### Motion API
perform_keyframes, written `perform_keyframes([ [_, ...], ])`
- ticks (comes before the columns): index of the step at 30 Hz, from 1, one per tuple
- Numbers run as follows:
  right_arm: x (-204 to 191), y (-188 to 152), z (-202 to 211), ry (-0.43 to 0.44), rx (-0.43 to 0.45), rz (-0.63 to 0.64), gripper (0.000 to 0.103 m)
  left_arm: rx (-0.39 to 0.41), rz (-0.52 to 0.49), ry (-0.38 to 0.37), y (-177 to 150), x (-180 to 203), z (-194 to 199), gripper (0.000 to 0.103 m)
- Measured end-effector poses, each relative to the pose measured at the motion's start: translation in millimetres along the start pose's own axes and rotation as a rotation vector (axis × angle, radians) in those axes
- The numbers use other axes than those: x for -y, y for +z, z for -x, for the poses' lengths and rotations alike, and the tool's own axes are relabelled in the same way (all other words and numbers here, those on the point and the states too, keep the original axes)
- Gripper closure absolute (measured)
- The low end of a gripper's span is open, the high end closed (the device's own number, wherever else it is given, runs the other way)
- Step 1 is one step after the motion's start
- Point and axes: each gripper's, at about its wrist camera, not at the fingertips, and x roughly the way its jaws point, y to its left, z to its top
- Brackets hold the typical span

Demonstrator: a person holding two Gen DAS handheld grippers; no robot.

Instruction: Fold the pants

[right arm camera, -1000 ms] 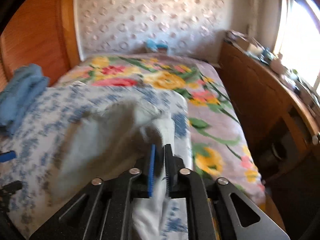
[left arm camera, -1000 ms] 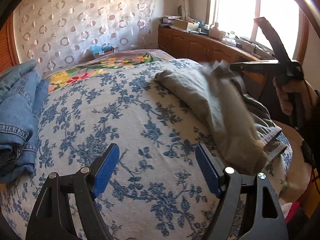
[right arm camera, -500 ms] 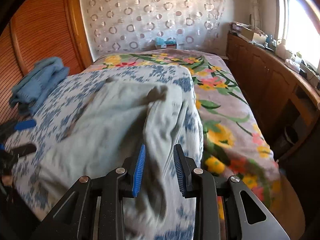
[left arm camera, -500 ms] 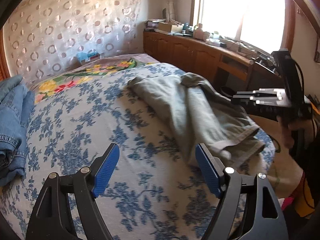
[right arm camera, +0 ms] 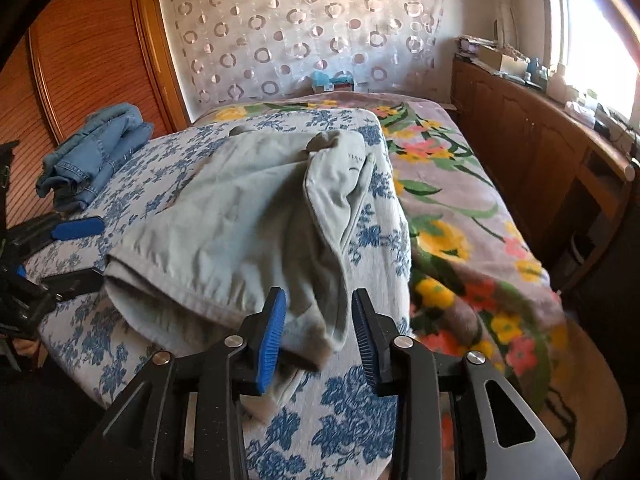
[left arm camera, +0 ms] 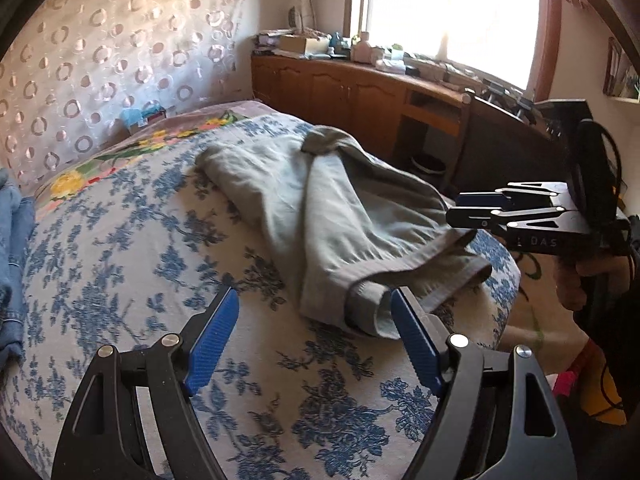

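Observation:
Grey-green pants lie rumpled on the blue-flowered bedcover, waistband at the near end, by the bed's right edge. My left gripper is open and empty, low over the cover just before the waistband. In the right wrist view the pants spread ahead, and my right gripper is open with a loose corner of the pants lying between its jaws, not pinched. The right gripper also shows in the left wrist view beside the waistband.
Folded blue jeans lie at the bed's far left. A yellow-flowered blanket covers the bed's right side. A wooden cabinet with clutter runs under the window. A wooden wardrobe stands at left.
My right gripper let go of the pants and opened; the pants dropped and settled on the bed. The right gripper drew back toward the bed's edge. My left gripper stayed open.

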Motion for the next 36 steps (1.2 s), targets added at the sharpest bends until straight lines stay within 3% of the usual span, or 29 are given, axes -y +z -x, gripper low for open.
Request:
perform_keyframes([
  [4,-1,-1,-3,-0.002,-0.013,-0.01,0.066,-0.029,-0.019,0.001,-2,5,-10,0.033],
  [12,-1,2,-14,0.048,-0.043,-0.032,0.066,-0.036,-0.021,-0.003,-4,7,-12,0.086],
  [14,-1,3,-15,0.055,-0.048,-0.033,0.066,-0.024,-0.023,0.001,-4,7,-8,0.091],
  [16,-1,4,-13,0.077,-0.047,-0.031,0.077,-0.007,-0.022,0.004,-3,7,-1,0.092],
  [17,-2,5,-11,0.09,-0.052,-0.024,0.091,0.002,-0.02,0.008,-2,6,3,0.093],
  [20,-10,5,-2,0.117,-0.044,0.014,0.099,0.025,-0.011,0.016,-1,1,13,0.094],
  [27,-33,8,28,0.189,-0.007,0.06,0.101,0.066,0.053,0.053,-13,-23,38,0.095],
  [36,-67,-9,19,0.264,-0.058,0.107,0.101,0.019,0.138,0.088,-45,-56,36,0.095],
])
